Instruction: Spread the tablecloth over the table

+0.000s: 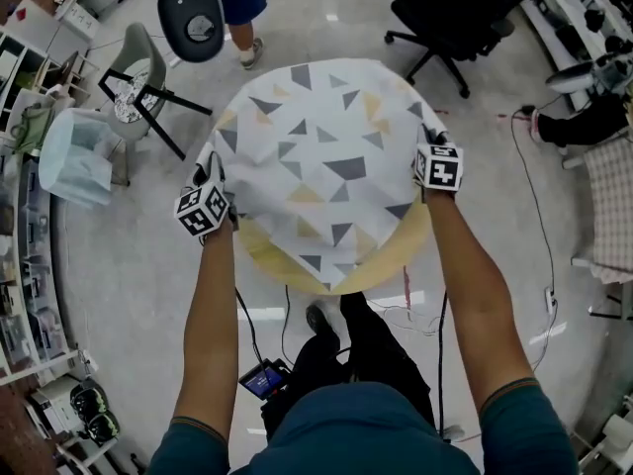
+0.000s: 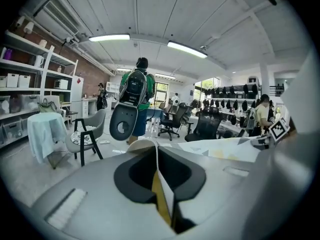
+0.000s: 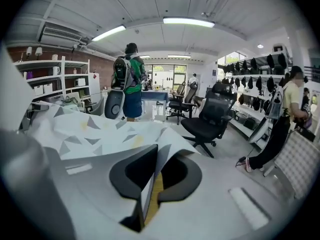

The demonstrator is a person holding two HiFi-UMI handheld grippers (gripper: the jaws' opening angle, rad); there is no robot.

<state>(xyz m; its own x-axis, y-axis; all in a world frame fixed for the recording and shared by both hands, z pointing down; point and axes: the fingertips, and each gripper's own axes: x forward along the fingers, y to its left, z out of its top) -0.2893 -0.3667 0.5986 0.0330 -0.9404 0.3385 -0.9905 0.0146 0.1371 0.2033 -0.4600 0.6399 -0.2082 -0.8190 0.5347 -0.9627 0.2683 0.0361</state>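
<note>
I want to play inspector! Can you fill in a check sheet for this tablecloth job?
Surface: round yellowish table, near rim bare.
Job's things: white tablecloth with grey and yellow triangles, covering most of the table.
Clutter: nothing seen on the cloth.
Grippers: left gripper and right gripper both shut on the tablecloth's edge.
Cables: black cable on the grey floor, right.
Surroundings: black office chair, grey chair.

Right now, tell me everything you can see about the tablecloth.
The tablecloth looks like thin white fabric printed with grey, dark and pale yellow triangles. It lies draped over most of the round table, whose yellowish near rim is bare on both sides of the cloth's pointed near corner. The left gripper and the right gripper each pinch a side edge.
</note>
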